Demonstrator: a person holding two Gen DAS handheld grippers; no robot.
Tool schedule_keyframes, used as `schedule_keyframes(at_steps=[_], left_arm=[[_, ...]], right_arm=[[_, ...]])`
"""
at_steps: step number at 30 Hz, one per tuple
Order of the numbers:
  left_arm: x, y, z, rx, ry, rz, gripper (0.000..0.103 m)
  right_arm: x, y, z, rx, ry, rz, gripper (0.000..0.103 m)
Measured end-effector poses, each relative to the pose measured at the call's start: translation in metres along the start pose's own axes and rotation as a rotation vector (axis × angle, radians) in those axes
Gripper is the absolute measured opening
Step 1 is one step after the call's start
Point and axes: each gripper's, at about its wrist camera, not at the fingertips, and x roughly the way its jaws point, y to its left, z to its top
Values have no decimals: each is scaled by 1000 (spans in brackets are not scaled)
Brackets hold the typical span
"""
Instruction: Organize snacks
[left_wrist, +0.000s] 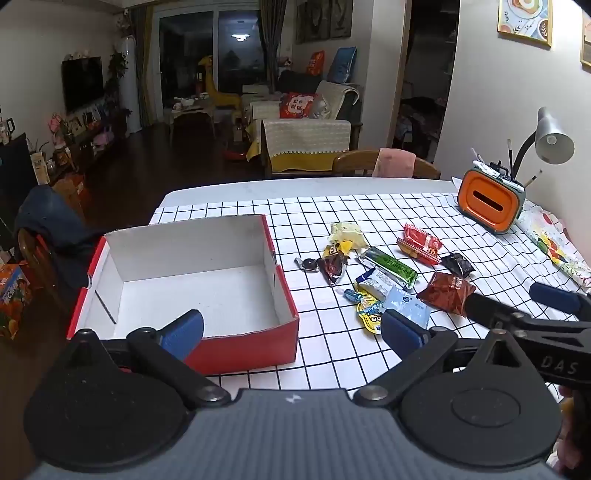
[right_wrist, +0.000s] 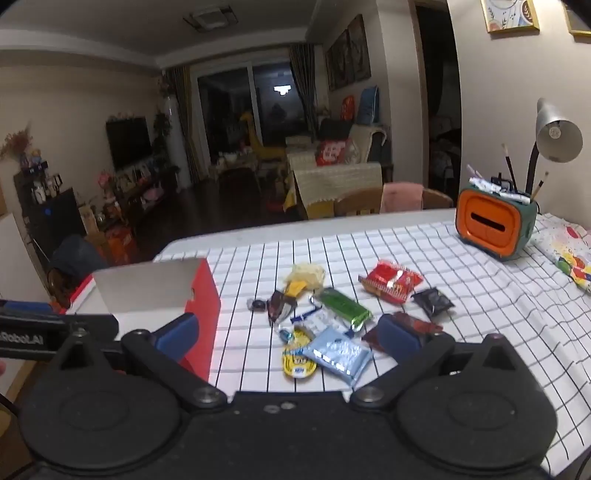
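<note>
An empty red box with white inside (left_wrist: 192, 284) stands on the checked tablecloth, also in the right wrist view (right_wrist: 173, 291). Right of it lies a heap of snack packets: a green bar (left_wrist: 391, 266), a red packet (left_wrist: 421, 242), a dark red packet (left_wrist: 447, 291), a light blue packet (left_wrist: 406, 304) and a yellow round one (left_wrist: 371, 314). My left gripper (left_wrist: 291, 332) is open and empty, over the box's front right corner. My right gripper (right_wrist: 291, 338) is open and empty, just above the light blue packet (right_wrist: 340, 354). The right gripper also shows in the left wrist view (left_wrist: 517, 299).
An orange and green pen holder (left_wrist: 487, 201) and a desk lamp (left_wrist: 550, 140) stand at the table's far right. A printed cloth (left_wrist: 550, 243) lies by the right edge. A wooden chair (left_wrist: 384, 164) stands behind the table. The tablecloth (left_wrist: 369, 206) is bare beyond the snacks.
</note>
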Motion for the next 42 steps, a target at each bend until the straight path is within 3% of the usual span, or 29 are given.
schedule_keyframes(at_steps=[4, 7, 12, 42], left_arm=[[3, 2, 2, 1, 6, 3, 103], [-4, 6, -3, -6, -22, 7, 103], [-6, 7, -7, 4, -13, 10, 103], [-24, 17, -20, 20, -11, 3, 103]], right_arm=[[-10, -1, -3, 26, 11, 76, 103], [-7, 13, 4, 3, 38, 67, 103], [-13, 32, -1, -16, 3, 58, 103], [-23, 44, -14, -28, -15, 39, 103]])
